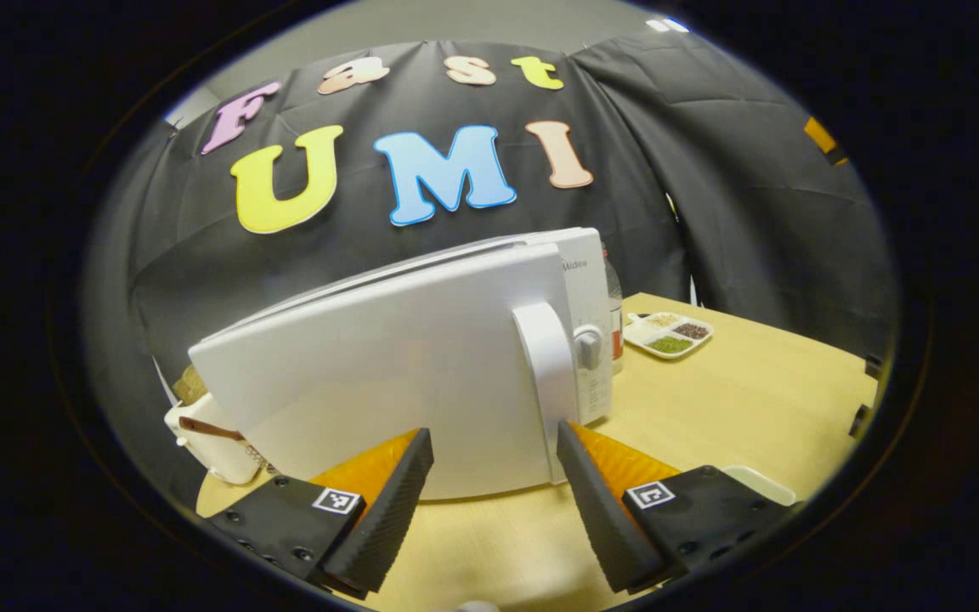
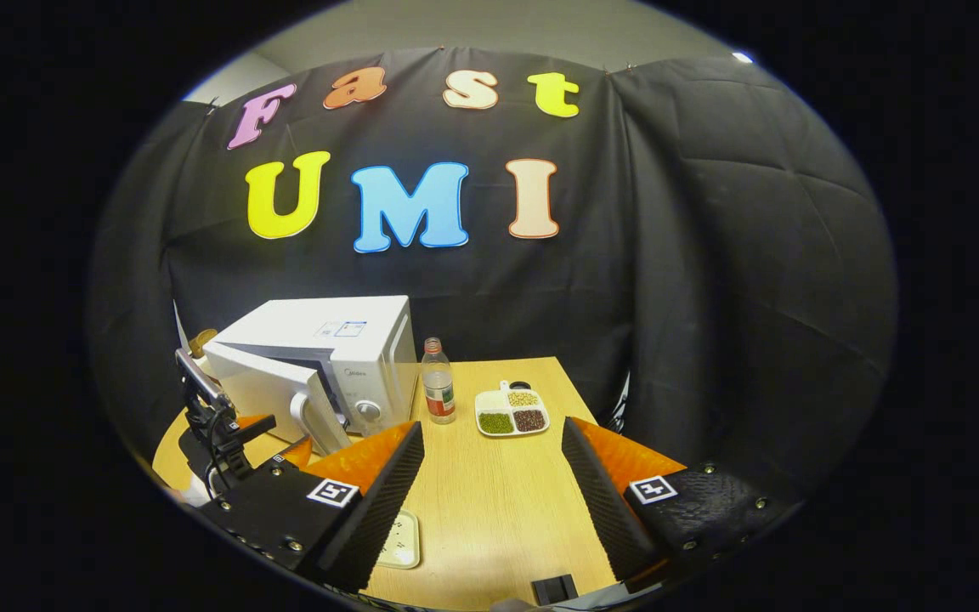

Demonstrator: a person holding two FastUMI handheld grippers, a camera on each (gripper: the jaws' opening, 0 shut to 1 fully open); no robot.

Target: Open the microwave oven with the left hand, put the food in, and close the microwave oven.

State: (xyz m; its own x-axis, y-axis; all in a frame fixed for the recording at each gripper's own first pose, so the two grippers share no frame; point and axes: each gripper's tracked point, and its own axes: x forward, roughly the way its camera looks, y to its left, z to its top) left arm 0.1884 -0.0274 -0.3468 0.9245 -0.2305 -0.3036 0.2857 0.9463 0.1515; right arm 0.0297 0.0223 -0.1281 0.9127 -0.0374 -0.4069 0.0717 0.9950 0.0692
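Observation:
The white microwave (image 2: 345,340) stands at the table's back left with its door (image 1: 387,374) swung partly open. In the left gripper view my left gripper (image 1: 494,435) is open just in front of the door, and the upright door handle (image 1: 545,382) is right beyond one fingertip, untouched. The right gripper view shows the left gripper (image 2: 279,438) beside the handle (image 2: 317,422). A divided white plate of food (image 2: 512,412) sits to the right of the microwave. My right gripper (image 2: 492,429) hangs open above the table's middle, holding nothing.
A clear bottle (image 2: 438,382) stands between the microwave and the divided plate. A flat white tray (image 2: 400,540) lies near the front edge under my right gripper's finger. A small black object (image 2: 553,586) sits at the front edge. A white container (image 1: 209,438) is left of the door.

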